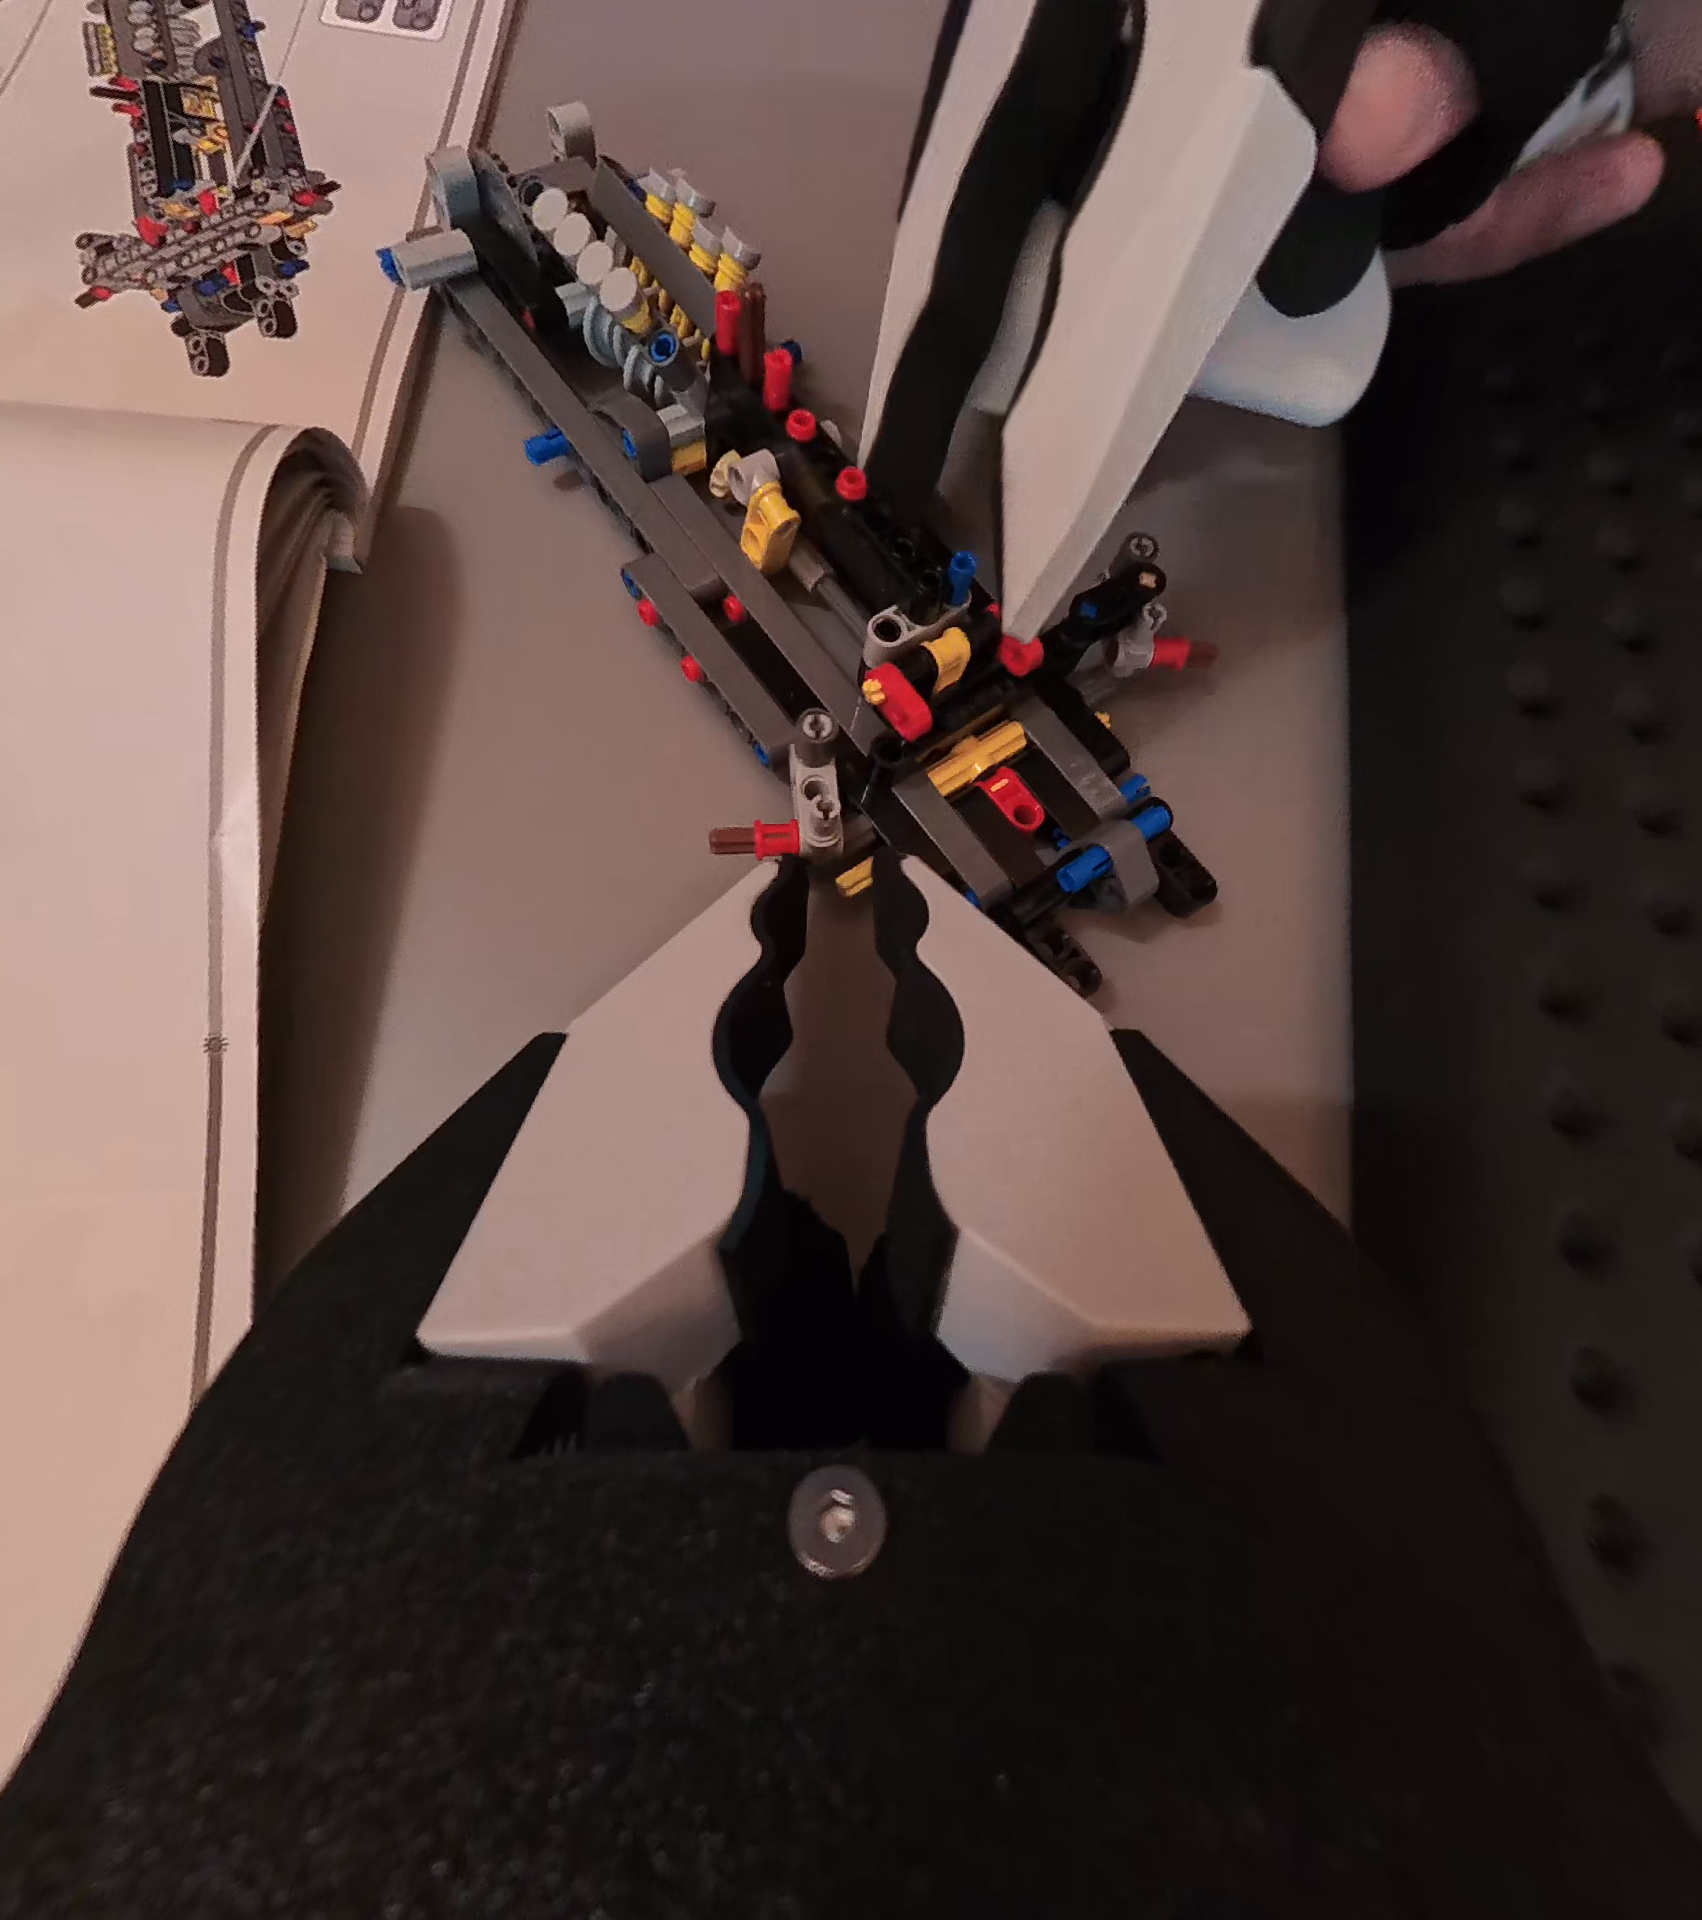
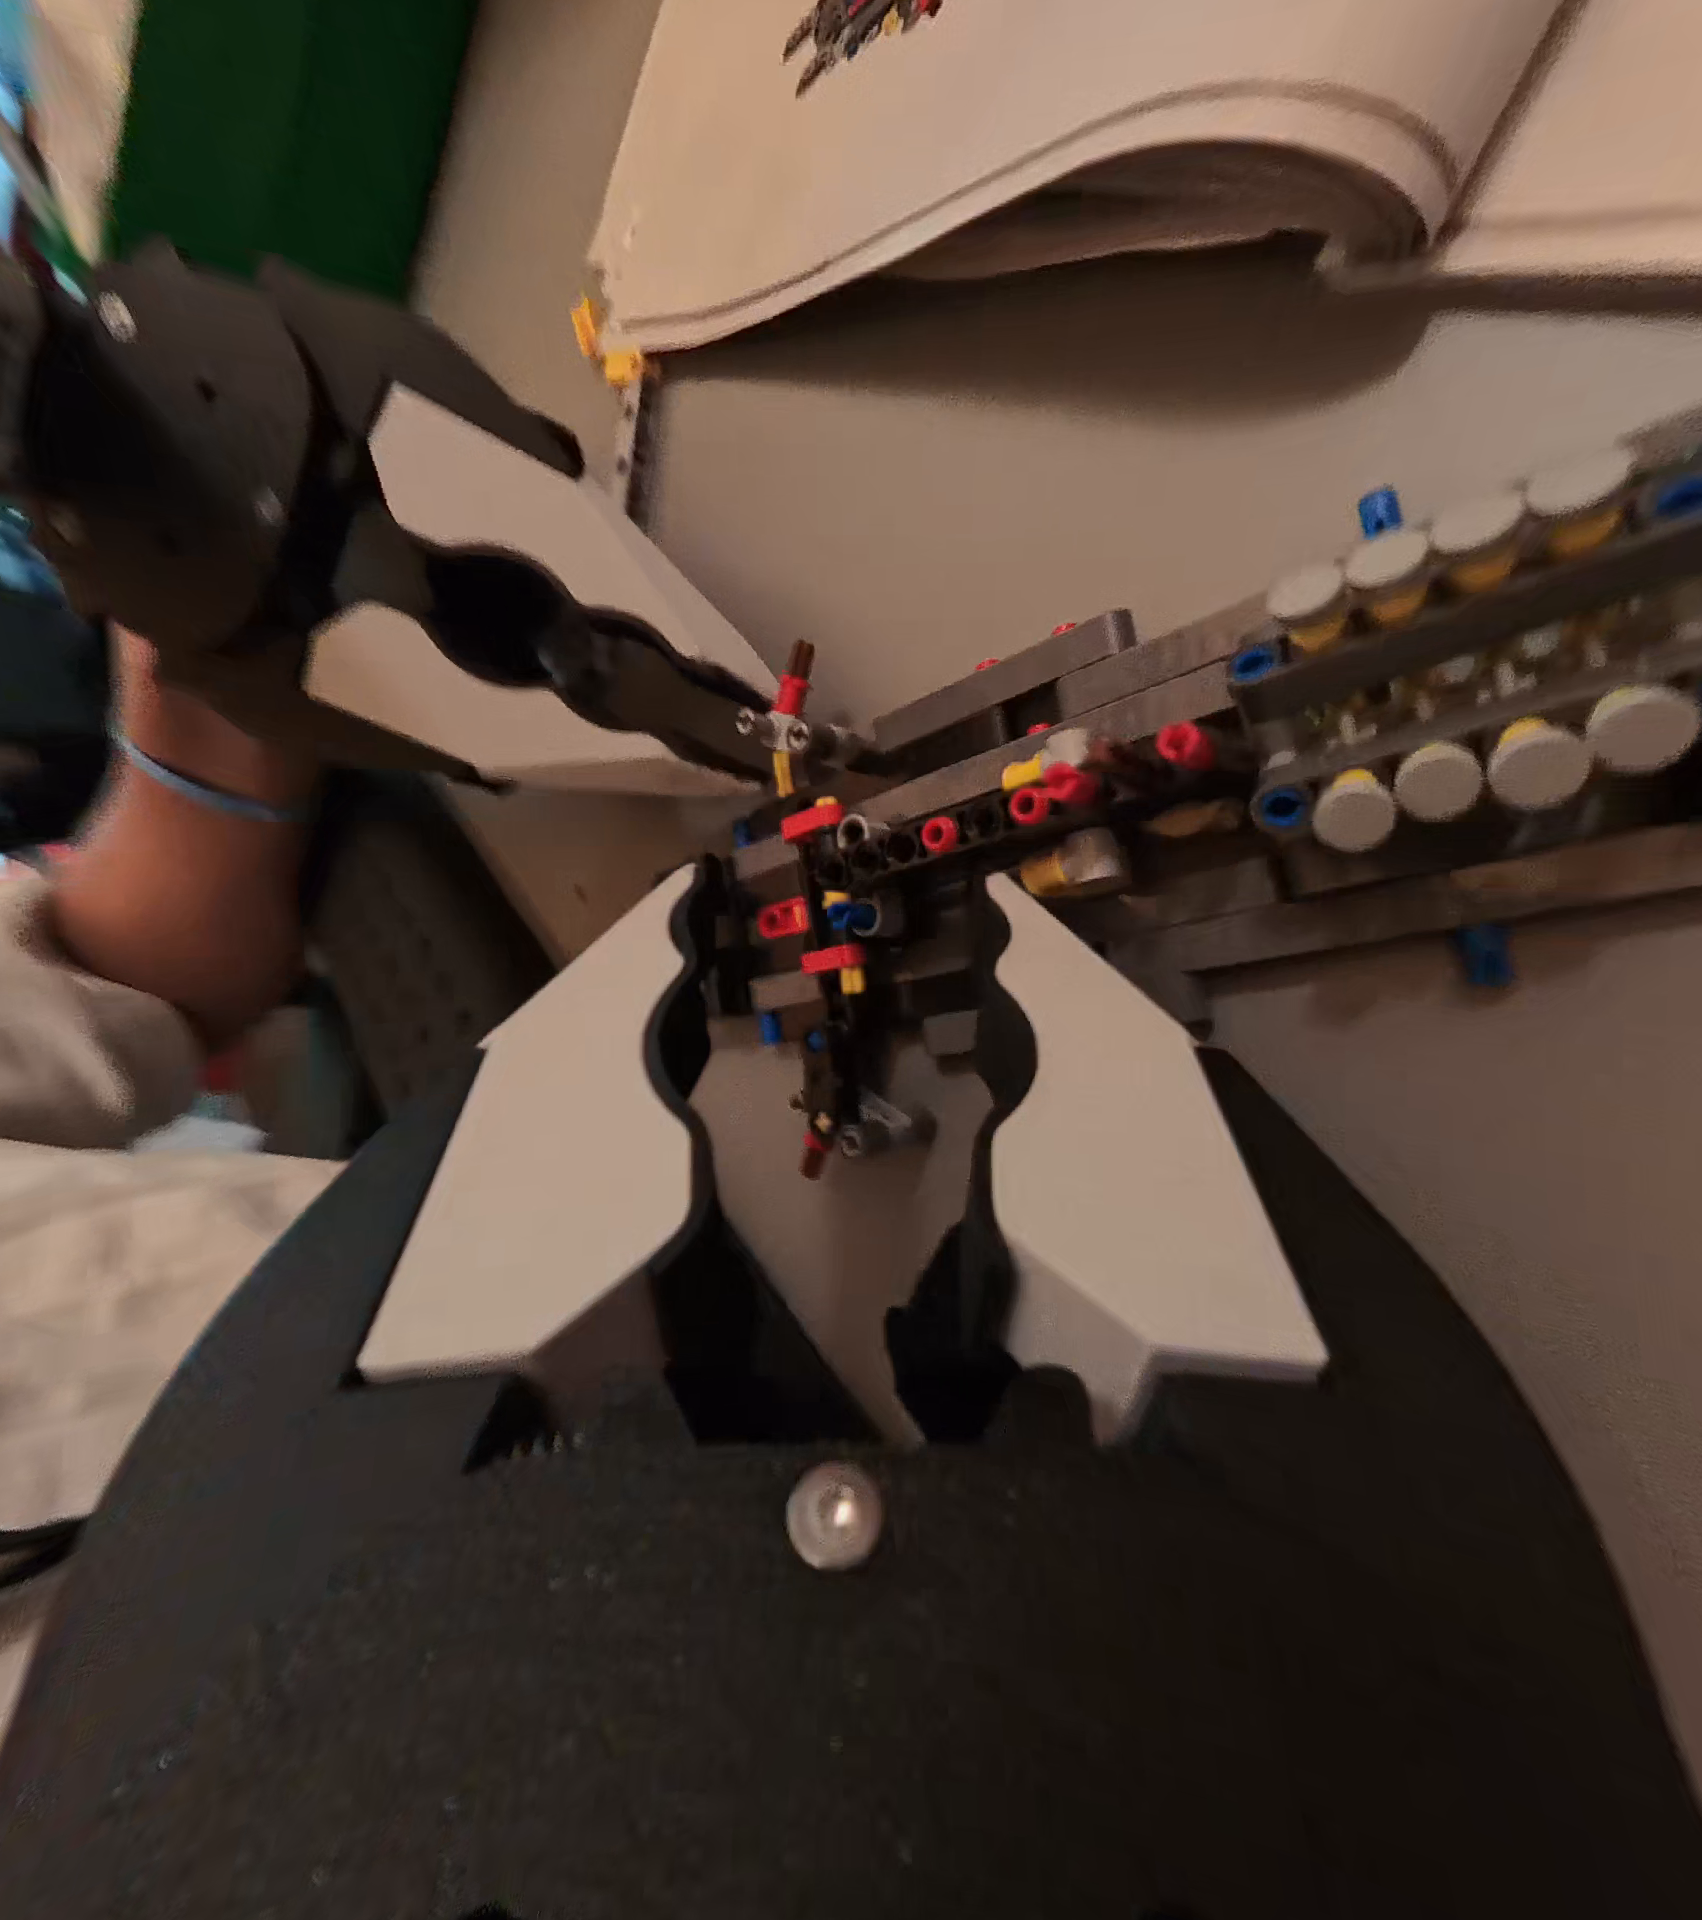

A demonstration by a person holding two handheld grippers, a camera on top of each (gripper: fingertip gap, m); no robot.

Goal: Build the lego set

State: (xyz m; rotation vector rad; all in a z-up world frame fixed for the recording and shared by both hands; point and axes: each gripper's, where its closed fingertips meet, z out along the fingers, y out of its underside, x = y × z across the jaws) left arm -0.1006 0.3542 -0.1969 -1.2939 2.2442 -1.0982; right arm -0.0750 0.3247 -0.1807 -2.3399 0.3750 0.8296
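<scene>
A long lego chassis (image 1: 691, 540) of dark grey beams with red, blue and yellow pins lies diagonally on the grey table; it also shows in the right wrist view (image 2: 1138, 675). My left gripper (image 1: 839, 873) is closed at its near side on a small grey connector (image 1: 816, 800) that carries a red pin and a yellow axle. It shows from the side in the right wrist view (image 2: 769, 727). My right gripper (image 2: 852, 883) straddles the chassis end with both pads against its sides. It comes down from above in the left wrist view (image 1: 940, 551).
An open instruction booklet (image 1: 47, 727) lies left of the chassis and shows at the back in the right wrist view (image 2: 1034, 125). A black studded mat (image 1: 1605, 935) borders the table on the right. A loose yellow piece (image 2: 618, 364) lies by the booklet's corner. A person's hand (image 1: 1449, 156) holds the right gripper.
</scene>
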